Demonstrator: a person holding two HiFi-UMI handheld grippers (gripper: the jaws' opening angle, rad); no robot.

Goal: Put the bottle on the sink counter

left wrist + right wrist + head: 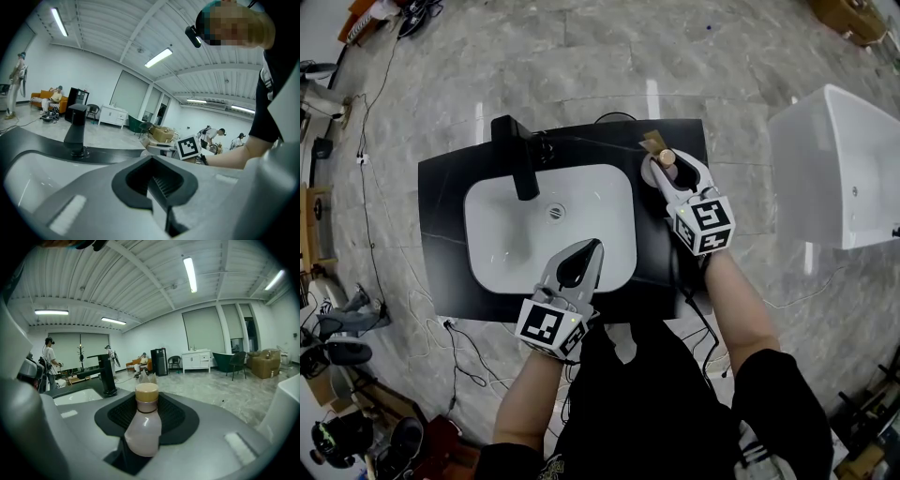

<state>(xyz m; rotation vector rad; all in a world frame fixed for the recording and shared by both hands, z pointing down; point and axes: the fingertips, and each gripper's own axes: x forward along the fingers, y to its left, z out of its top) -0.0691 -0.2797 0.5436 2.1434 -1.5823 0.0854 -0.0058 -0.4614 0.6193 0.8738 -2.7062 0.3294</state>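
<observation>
The black sink counter (441, 234) carries a white basin (506, 244) and a black faucet (520, 159). The left gripper (592, 247) is over the basin, jaws closed on nothing. The right gripper (660, 167) clasps the tan-capped bottle (143, 427) upright over the counter's right rear corner; contact with the counter cannot be determined.
</observation>
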